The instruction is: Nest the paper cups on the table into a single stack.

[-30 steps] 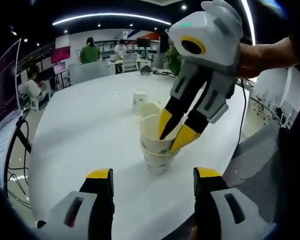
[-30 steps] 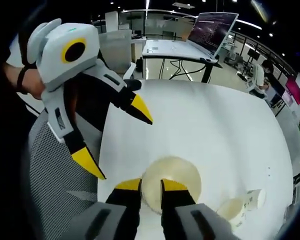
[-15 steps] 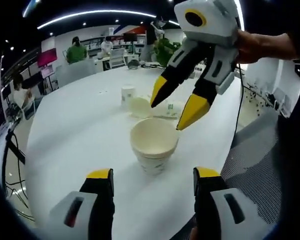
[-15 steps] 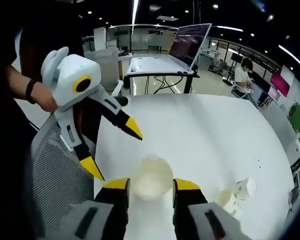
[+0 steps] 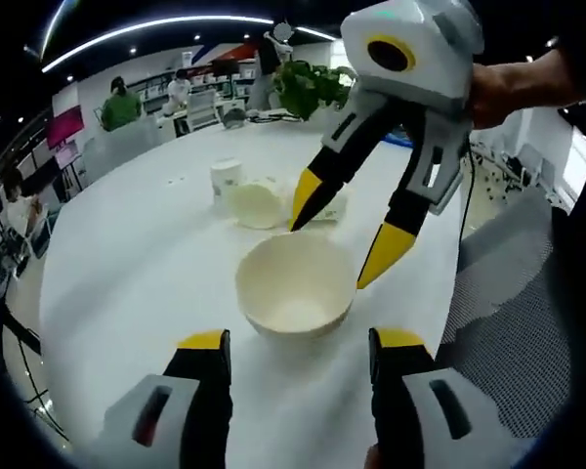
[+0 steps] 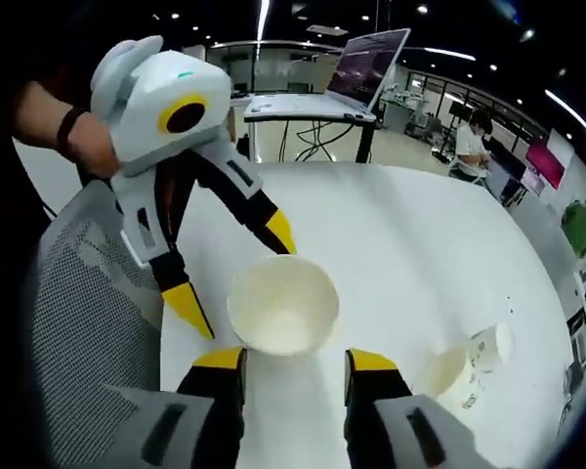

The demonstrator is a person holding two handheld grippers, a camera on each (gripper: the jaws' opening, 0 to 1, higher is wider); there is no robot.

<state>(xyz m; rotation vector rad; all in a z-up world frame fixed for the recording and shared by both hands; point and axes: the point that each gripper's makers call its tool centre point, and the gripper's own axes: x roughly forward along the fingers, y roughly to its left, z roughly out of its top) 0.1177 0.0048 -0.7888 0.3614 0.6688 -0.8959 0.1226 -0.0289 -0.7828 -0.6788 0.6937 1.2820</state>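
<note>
A stack of nested white paper cups stands upright on the white table, just ahead of my open left gripper. My right gripper reaches in from the upper right, open, its yellow tips just above and beyond the stack's rim. In the right gripper view the stack sits just ahead of my open right gripper, and the left gripper stands open on its far left side. More cups lie farther off: one upright cup, one lying cup, and two cups at the right.
A grey mesh chair stands at the table's near edge, also seen as mesh chair. A person's hand holds the right gripper. Desks, a monitor and seated people are far behind the table.
The right gripper, shut on the top cup's rim a second ago, has opened and let it go. Both views now sit closer to the stack.
</note>
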